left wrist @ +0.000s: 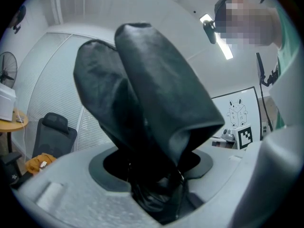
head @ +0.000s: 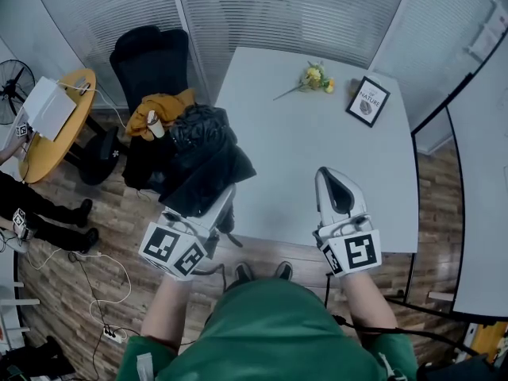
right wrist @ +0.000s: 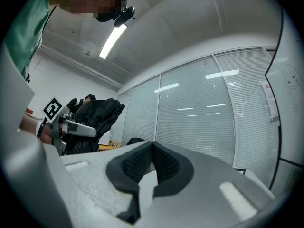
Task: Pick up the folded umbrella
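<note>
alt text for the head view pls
Seen from above, the left gripper holds a black folded umbrella at the edge of a white table, jaws closed on it. The right gripper is empty over the table, jaws together; yellow flowers and a framed picture sit at its far end.

Glass-walled office room with a white table and a wood floor.
The white table [head: 317, 157] stands against glass walls hung with closed white blinds [head: 278, 6]. A framed print [head: 367, 101] sits near its far right corner, and yellow flowers [head: 316, 78] lie by its far edge. Off the table's left edge stand a black office chair [head: 151, 54], a round yellow side table [head: 59, 125] and a fan [head: 12, 86]. White cables [head: 111, 272] trail over the plank floor [head: 55, 308], and a strip light [right wrist: 113, 39] glows on the ceiling.
</note>
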A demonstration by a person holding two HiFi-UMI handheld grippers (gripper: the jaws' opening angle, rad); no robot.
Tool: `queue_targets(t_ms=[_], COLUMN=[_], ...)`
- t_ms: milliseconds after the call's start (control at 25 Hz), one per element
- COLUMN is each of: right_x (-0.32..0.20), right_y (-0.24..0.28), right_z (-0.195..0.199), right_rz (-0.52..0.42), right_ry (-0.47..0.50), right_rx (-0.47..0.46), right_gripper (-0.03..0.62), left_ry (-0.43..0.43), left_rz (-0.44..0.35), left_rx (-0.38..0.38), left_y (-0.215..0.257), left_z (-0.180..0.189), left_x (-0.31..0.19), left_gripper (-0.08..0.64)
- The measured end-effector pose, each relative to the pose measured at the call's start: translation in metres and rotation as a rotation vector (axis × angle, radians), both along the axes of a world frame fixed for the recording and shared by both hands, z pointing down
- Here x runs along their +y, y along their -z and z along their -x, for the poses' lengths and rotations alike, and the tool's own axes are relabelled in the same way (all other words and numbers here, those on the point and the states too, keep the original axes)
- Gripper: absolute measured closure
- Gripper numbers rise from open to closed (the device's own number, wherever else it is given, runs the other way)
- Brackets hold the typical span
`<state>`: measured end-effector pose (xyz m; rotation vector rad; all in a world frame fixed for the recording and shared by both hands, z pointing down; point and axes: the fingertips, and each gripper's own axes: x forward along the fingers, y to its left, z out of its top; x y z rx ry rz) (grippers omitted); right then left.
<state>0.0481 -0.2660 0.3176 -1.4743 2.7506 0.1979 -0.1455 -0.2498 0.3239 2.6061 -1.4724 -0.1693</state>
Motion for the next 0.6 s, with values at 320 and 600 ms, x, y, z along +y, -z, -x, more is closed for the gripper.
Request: queue_targets(t_ms=[320, 600], right_x=[-0.0022, -0.0017], right_y=[-0.0004, -0.0028], right_z=[0.0004, -0.0007], right_rz=[0.006, 0.018], right_ry=[-0.001, 0.001], right_rx=[-0.006, -0.015], right_gripper=[0.589, 0.589], left_ry=[0.01, 0.006], left_rz=[0.014, 0.007], left_rx=[0.007, 0.01], left_y=[-0.0052, -0.0037], left_z=[0.0033, 0.0014], left_x=[-0.0003, 0.0001], left_gripper=[0.278, 0.278])
